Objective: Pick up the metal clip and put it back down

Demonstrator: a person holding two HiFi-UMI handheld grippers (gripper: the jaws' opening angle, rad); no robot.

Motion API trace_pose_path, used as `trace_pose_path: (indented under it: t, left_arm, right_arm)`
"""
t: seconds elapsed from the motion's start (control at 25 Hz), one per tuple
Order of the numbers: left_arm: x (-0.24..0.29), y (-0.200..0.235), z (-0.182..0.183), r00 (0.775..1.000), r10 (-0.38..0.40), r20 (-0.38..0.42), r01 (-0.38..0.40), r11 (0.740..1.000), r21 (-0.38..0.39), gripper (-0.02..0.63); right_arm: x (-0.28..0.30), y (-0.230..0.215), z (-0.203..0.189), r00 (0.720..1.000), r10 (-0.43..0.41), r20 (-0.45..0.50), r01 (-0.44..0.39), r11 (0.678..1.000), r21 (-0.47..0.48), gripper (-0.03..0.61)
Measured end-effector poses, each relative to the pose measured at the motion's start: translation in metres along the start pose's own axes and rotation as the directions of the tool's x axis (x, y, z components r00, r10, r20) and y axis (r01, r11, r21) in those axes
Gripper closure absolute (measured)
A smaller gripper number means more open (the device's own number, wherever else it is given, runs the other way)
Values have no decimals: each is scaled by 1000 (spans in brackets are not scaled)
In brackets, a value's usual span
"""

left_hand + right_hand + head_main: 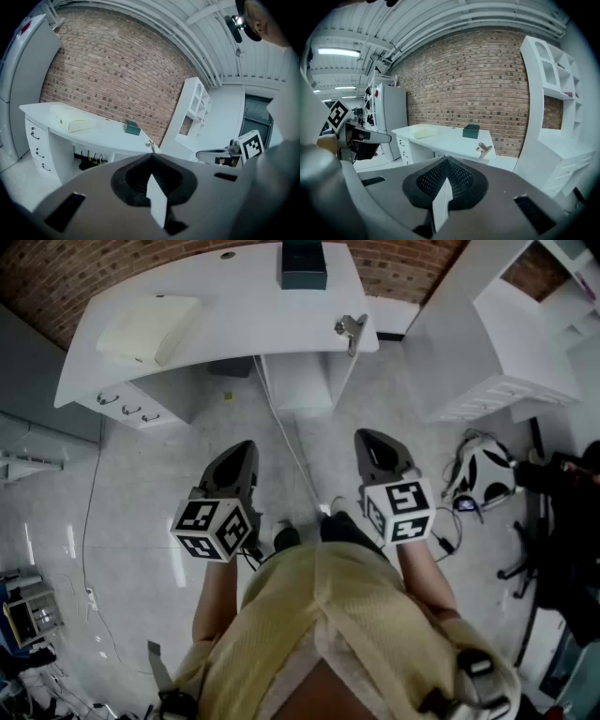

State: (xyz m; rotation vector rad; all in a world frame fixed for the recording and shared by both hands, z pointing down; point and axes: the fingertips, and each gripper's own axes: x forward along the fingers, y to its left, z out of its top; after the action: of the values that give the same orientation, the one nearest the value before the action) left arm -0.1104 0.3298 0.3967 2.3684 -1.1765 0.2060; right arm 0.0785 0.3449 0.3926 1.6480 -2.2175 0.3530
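Both hands are held out in front of the body at about waist height, short of the desk (234, 310), each gripper tipped slightly downward toward it. The left gripper (246, 448) has its jaws pressed together with nothing between them, and the right gripper (368, 437) is closed and empty too. The clip (352, 330) sits on the desk's right front corner, well apart from both grippers and nearer the right one. Further back on the desk stands a dark green box (303, 264), and a pale flat box (150, 326) lies toward its left end. A white shelf unit (497, 343) stands to the desk's right. Bare floor lies between the grippers and the desk.
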Motion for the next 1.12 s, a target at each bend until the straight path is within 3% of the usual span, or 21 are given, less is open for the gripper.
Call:
trace_pose_path:
  t: [0.16, 0.44, 0.6, 0.8, 1.0, 1.12]
  left_arm:
    - [-16, 7, -4, 999, -35, 5, 35, 999, -35, 611]
    - [-33, 21, -16, 996, -69, -52, 70, 997, 13, 611]
    - [-36, 25, -19, 992, -119, -37, 118, 992, -34, 611]
    - [-36, 25, -15, 988, -152, -10, 152, 988, -8, 611]
    - [-31, 24, -5, 968, -246, 46, 250, 962, -110, 611]
    - [-23, 23, 0, 966, -252, 66, 259, 951, -167, 611]
  right_arm:
    - [-5, 14, -9, 1000, -21, -7, 21, 1000, -7, 575]
    - [-9, 43, -13, 1000, -22, 2, 21, 998, 62, 575]
    - [-7, 49, -17, 998, -70, 1, 70, 995, 77, 575]
    - [-6, 54, -20, 994, -110, -8, 110, 989, 98, 575]
    - [-5, 57, -17, 994, -111, 10, 109, 989, 104, 574]
    - [2, 49, -22, 993, -116, -2, 115, 987, 115, 574]
